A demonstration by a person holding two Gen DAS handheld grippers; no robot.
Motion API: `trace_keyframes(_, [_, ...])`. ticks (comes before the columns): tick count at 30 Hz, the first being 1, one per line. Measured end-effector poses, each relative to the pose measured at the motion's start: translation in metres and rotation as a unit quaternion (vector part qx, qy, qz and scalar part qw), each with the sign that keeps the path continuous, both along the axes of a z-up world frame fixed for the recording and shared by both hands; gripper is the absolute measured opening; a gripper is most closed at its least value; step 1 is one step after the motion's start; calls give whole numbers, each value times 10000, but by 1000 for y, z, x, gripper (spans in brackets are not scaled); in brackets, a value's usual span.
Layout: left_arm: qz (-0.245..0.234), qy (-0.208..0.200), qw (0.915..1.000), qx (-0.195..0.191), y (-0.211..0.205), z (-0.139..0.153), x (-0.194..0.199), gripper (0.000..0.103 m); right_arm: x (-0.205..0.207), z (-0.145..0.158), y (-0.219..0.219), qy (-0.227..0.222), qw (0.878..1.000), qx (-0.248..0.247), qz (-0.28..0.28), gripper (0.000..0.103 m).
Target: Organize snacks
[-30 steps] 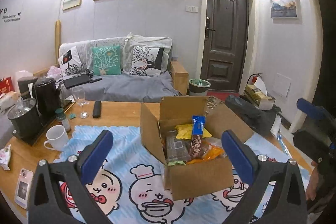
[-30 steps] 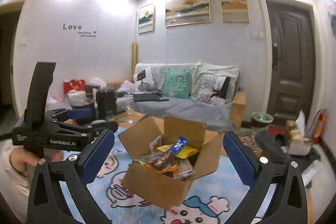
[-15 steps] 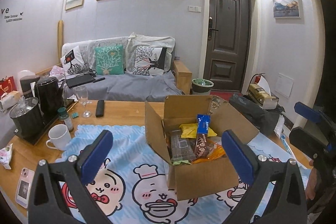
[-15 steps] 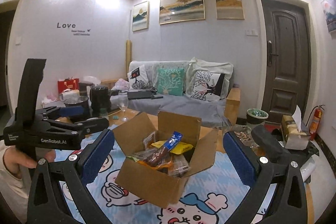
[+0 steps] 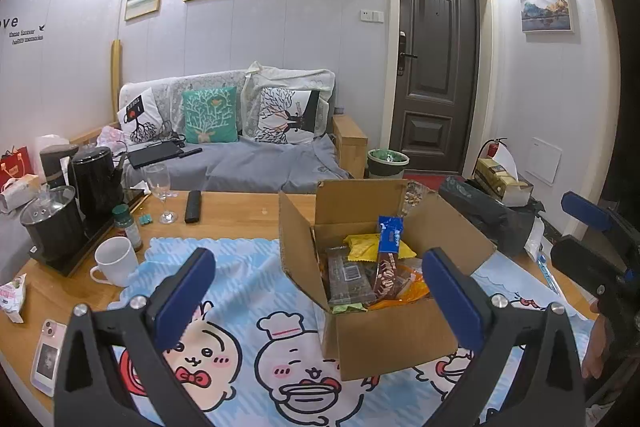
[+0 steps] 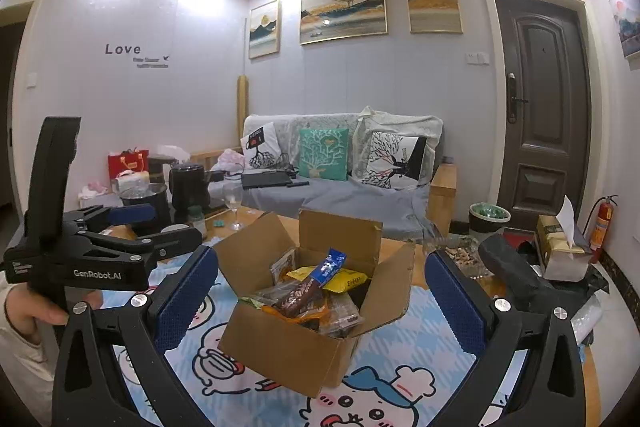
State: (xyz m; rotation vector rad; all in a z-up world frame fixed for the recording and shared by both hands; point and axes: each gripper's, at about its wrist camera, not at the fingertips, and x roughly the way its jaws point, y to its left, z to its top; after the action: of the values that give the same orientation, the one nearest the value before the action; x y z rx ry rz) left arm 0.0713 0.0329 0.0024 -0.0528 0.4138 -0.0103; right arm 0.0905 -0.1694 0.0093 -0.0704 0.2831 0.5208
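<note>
An open cardboard box (image 5: 392, 339) stands on the cartoon-print cloth (image 5: 240, 291). It holds several snacks: a blue-and-brown bar (image 5: 388, 251) standing upright, a yellow packet (image 5: 362, 247), a dark packet (image 5: 348, 275) and an orange packet (image 5: 412, 293). My left gripper (image 5: 318, 267) is open, above the cloth just short of the box. My right gripper (image 6: 322, 263) is open too, facing the box (image 6: 296, 347) from its other front corner. Each gripper shows in the other's view: the left gripper (image 6: 120, 227) and the right gripper (image 5: 588, 239), both empty.
Left of the cloth on the wooden table are a white mug (image 5: 116, 261), a phone (image 5: 48, 355), a small snack packet (image 5: 12, 297), a pot (image 5: 52, 223), a kettle (image 5: 96, 179), a wine glass (image 5: 160, 187) and a remote (image 5: 193, 205). A black bag (image 5: 480, 211) lies right of the box.
Both views have drifted a little, and the box now sits slightly further right in the left wrist view. Both grippers stay open and empty. The box and snacks have not moved.
</note>
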Motion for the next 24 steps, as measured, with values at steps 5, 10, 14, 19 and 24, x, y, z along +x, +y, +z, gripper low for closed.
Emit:
trace_keyframes(5, [-6,-8,10000,0,0,0,0,103,0,0,0,4,10000,5,1,103])
trace_keyframes(10, [-6,-16,10000,30,1,-1,-1,103,0,0,0,5,10000,7,-6,103])
trace_keyframes(14, [-18,-5,10000,21,0,-1,-1,103,1,0,0,4,10000,9,-17,103])
trace_keyframes(19, [-32,2,10000,23,0,-2,-1,103,0,-1,0,12,10000,19,-30,103])
trace_keyframes(24, [-38,11,10000,28,1,-2,0,103,-1,-1,1,34,10000,20,-41,103])
